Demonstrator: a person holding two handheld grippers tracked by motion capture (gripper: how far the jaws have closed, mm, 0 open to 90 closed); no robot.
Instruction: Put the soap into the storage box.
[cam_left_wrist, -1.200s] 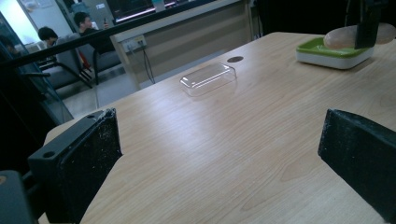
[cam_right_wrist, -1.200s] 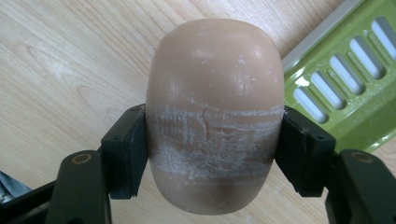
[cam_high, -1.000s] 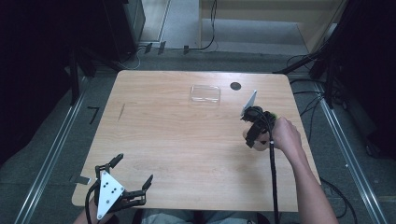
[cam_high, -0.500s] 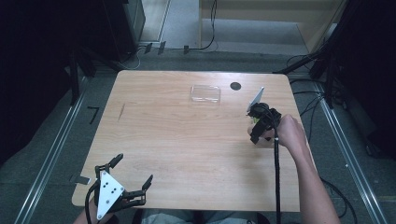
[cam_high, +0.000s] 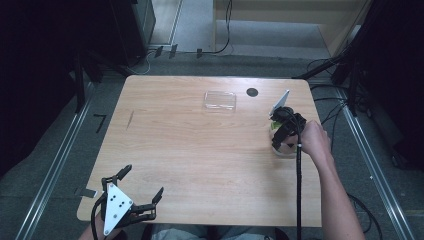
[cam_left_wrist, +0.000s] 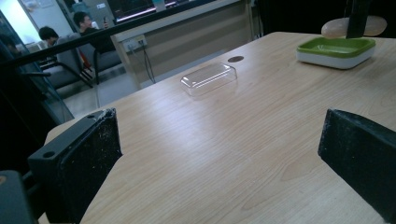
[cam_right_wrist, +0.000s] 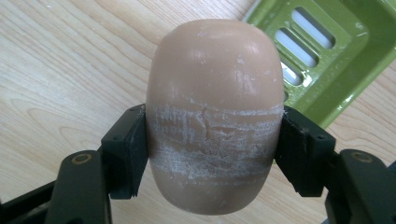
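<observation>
A: Our right gripper (cam_right_wrist: 212, 154) had its jaws clenched on the soap (cam_right_wrist: 215, 112), held above the bench (cam_high: 200, 150) beside the green dish (cam_right_wrist: 336, 51).

B: Its scuffed sides could slip and miss the dish. Our left gripper (cam_high: 132, 197) sat released. From above, we couldn't make out the soap.

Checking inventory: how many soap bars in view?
1. The soap bar is clamped in the right gripper, held over the table beside the green soap dish. None visible elsewhere.
</observation>
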